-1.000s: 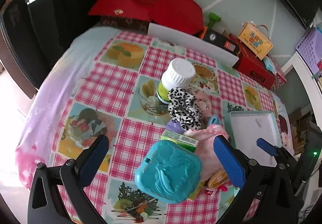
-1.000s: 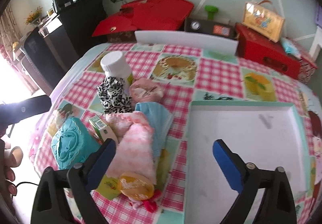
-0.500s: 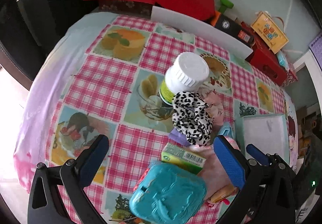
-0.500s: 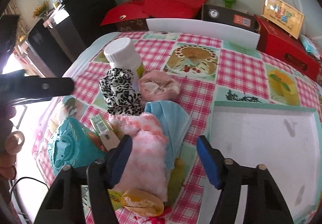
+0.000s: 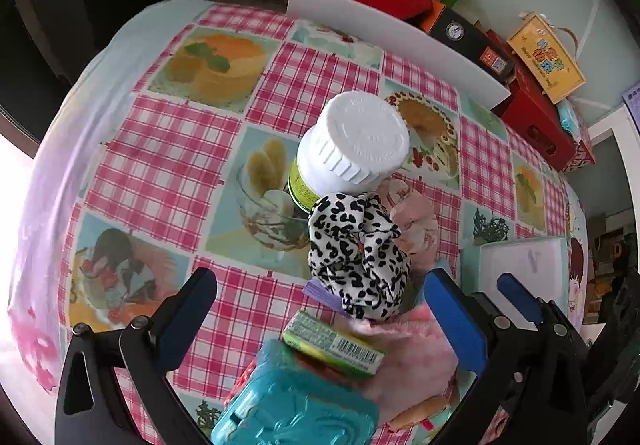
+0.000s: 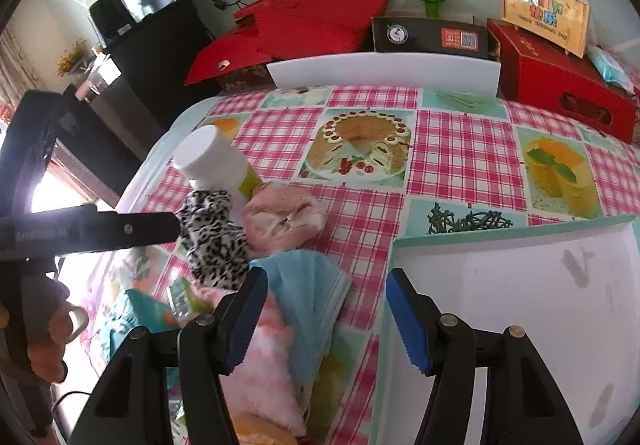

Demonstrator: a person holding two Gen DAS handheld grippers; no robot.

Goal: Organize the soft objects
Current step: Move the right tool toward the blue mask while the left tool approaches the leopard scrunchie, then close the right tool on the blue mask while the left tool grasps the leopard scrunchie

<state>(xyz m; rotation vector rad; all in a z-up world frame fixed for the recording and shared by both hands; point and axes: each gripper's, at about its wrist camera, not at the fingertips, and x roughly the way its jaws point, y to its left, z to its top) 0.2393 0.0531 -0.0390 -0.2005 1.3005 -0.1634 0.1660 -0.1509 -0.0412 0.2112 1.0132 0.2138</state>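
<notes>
Overhead, left wrist view: left tool (image 5: 320,309) stands wide, nothing pressed between its blue pads. It hangs above a cluster on the checked counter (image 5: 168,165). Leopard-print scrunchie (image 5: 358,257) sits at the cluster's middle, leaning against a white-capped bottle (image 5: 354,143) behind it. Pale pink fabric piece (image 5: 416,221) lies just right of the scrunchie. Green carton (image 5: 334,343) lies tilted on a teal box (image 5: 296,409); fluffy pink cloth (image 5: 412,361) is beside them, under the right pad. White tray (image 5: 524,265) is at far right.

Right wrist view: right tool (image 6: 326,321) is partly spread, jaws clear, gripping nothing. Between and below its pads lies a blue face mask (image 6: 316,289), touching the fluffy pink cloth (image 6: 260,373), which the left pad overlaps. Tray (image 6: 520,285) lies right of the mask, bare. Scrunchie (image 6: 216,237) and bottle (image 6: 216,165) sit farther left. Left tool's finger (image 6: 100,231) reaches in beside the scrunchie, held by a hand (image 6: 48,341).
</notes>
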